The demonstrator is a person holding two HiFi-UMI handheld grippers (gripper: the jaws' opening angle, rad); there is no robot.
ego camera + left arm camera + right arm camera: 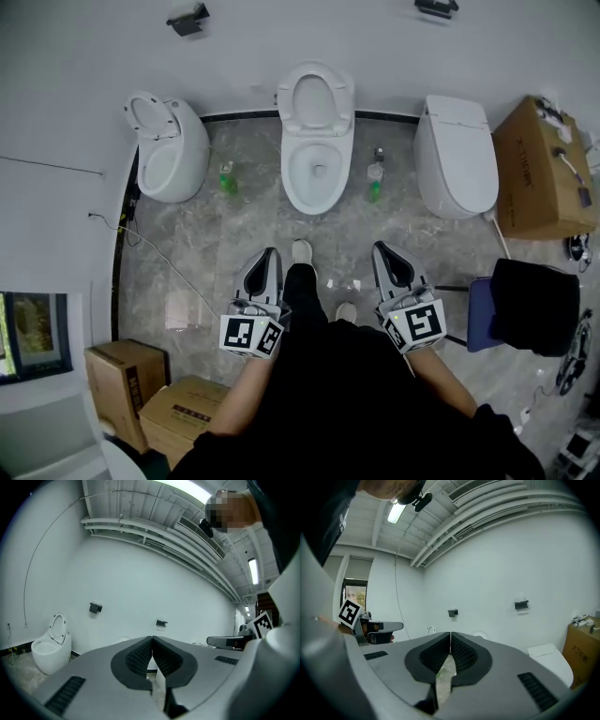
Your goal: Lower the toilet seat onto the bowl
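Toilet seat [287,101] seems raised, white (left claw [271,253], right claw [379,247] closed, empty).

Bright even light from ceiling strip lamps [397,512], soft shadows, fisheye bending, dark corners

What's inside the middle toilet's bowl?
The middle white ceramic toilet bowl shows nothing loose: bare white porcelain and a small dark outlet at the bottom. Its white seat ring stands raised behind it. Under the rim and past the outlet is hidden.
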